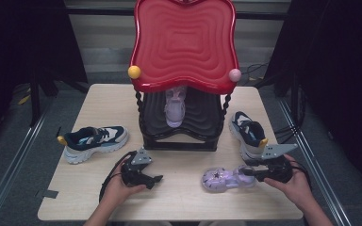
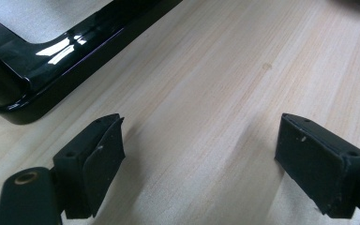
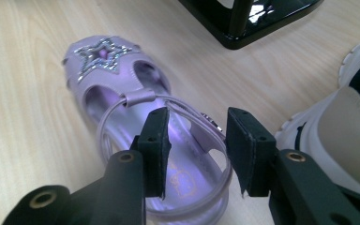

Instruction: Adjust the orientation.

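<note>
Sandal [image 3: 122,108] lies directly beneath the right gripper [image 3: 194,150], whose jaws straddle its heel strap without clamping it; the left gripper [image 2: 199,154] rests released on the table [image 2: 225,79].

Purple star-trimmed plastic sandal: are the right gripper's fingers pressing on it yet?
Cannot tell. In the right gripper view the fingers straddle the purple star-trimmed plastic sandal's heel strap, but the picture doesn't settle contact or gap.
</note>
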`<state>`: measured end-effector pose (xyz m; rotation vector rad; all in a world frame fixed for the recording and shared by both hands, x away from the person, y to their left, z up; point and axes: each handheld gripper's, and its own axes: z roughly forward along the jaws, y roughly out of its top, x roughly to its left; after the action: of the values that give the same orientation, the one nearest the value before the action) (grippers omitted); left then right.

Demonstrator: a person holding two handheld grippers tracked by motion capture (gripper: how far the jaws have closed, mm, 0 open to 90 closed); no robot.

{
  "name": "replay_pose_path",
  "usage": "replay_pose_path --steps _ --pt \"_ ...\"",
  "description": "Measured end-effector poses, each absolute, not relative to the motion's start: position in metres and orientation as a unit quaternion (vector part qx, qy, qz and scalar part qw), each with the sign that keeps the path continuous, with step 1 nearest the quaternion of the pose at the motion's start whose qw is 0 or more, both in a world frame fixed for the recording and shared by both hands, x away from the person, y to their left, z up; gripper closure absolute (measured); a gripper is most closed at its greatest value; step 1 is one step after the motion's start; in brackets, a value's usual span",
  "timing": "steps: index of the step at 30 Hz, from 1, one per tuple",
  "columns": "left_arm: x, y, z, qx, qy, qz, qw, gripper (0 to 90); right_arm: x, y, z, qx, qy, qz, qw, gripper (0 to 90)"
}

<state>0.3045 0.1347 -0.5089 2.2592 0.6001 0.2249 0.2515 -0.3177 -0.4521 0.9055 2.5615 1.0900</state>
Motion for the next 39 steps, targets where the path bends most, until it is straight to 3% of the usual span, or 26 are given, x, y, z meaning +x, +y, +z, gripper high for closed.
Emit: replay_pose_path --steps 4,7,13,20,25,39 --pt "0.304 0.135 -0.509 0.887 0.236 0.088 0.386 15.1 0.246 -0.32 -0.45 0.304 0.875 0.365 0.098 62.2" --pt "0.304 0.135 -0.509 0.887 0.236 0.089 0.386 15.1 0.246 -0.32 -0.45 0.305 0.876 0.356 0.108 55.5" --pt "0.305 0.135 -0.509 0.887 0.236 0.088 0.386 15.1 0.257 -0.311 -0.457 0.292 0.888 0.338 0.109 53.1" --pt "0.305 0.135 -0.509 0.887 0.236 0.088 0.387 15.1 0.257 -0.302 -0.462 0.289 0.892 0.329 0.117 66.4" --pt "0.305 0.135 -0.509 0.887 0.236 0.088 0.386 15.1 0.252 -0.305 -0.461 0.291 0.891 0.332 0.103 80.7" --pt "0.305 0.135 -0.509 0.887 0.239 0.089 0.385 15.1 0.247 -0.303 -0.46 0.352 0.855 0.366 0.102 82.1"
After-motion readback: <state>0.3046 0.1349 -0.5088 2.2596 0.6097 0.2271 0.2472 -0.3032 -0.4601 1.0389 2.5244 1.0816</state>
